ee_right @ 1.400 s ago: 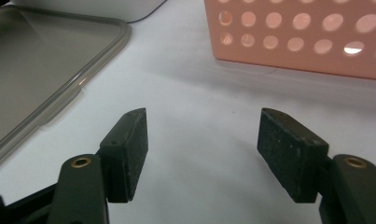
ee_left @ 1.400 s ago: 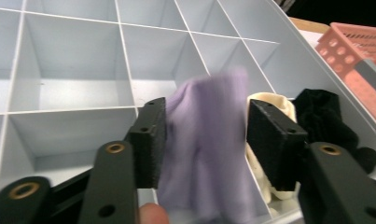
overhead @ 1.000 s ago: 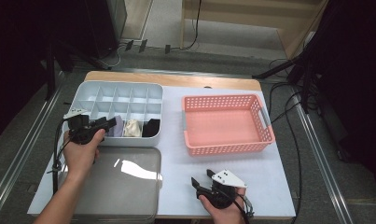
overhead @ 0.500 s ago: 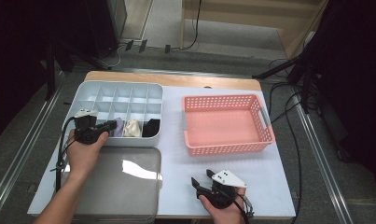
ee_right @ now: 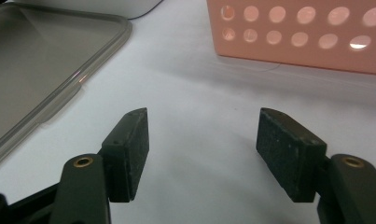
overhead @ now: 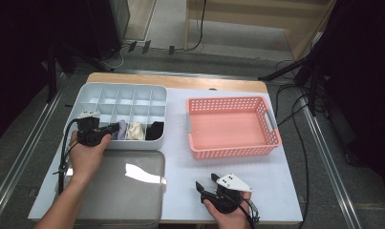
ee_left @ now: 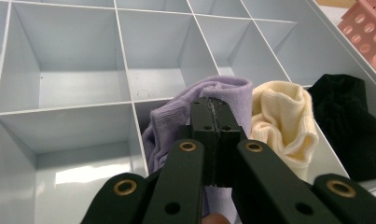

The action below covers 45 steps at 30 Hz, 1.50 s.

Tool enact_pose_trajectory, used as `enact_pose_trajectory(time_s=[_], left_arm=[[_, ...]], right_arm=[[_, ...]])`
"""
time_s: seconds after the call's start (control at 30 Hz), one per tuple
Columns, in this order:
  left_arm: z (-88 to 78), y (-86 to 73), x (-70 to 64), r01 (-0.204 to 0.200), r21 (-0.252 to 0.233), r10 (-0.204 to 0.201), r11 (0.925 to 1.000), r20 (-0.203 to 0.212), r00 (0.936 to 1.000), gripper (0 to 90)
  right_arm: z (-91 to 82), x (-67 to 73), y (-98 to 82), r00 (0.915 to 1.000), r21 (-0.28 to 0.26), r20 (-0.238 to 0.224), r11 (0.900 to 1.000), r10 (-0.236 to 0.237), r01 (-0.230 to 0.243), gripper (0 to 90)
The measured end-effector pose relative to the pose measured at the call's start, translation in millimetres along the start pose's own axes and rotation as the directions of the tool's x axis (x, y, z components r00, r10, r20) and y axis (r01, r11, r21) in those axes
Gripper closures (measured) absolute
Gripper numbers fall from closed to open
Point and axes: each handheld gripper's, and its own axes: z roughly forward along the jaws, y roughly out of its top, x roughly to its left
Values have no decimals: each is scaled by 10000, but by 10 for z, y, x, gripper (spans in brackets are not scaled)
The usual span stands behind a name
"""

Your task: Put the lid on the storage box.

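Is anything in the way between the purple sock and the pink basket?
The purple sock sits in the divided tray; its wall and the cream sock and black sock lie toward the pink basket. Lifted over them, nothing visible blocks it.

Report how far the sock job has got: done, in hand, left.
Done: nothing has reached the pink basket; the clear lid lies off the divided box. In hand: the left gripper has just closed its jaws on the purple sock in its compartment. Left: the cream sock and black sock sit in the box; the right gripper waits open above the table.
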Motion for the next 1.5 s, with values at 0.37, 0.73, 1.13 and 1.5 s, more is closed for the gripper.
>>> enact_pose_trajectory(time_s=[0.37, 0.73, 1.13, 1.5], left_arm=[[12, 54, -54, 528, -717, -526, 9960, 40, 9986, 570], [44, 15, -43, 192, -21, -191, 9998, 292, 9994, 849], [-360, -16, -13, -14, -1430, 165, 9897, 1043, 9944, 355], [-709, -254, -11, -240, -1768, 496, 9840, 1422, 9886, 168]], right_arm=[[3, 7, -2, 10000, 25, 15, 10000, 7, -7, 353], [5, 5, -2, 10000, 72, -5, 10000, 3, -3, 354], [-4, 5, 21, 10000, -62, 48, 10000, 24, -24, 355], [13, 48, 54, 9999, -145, 121, 9999, -59, 61, 356]])
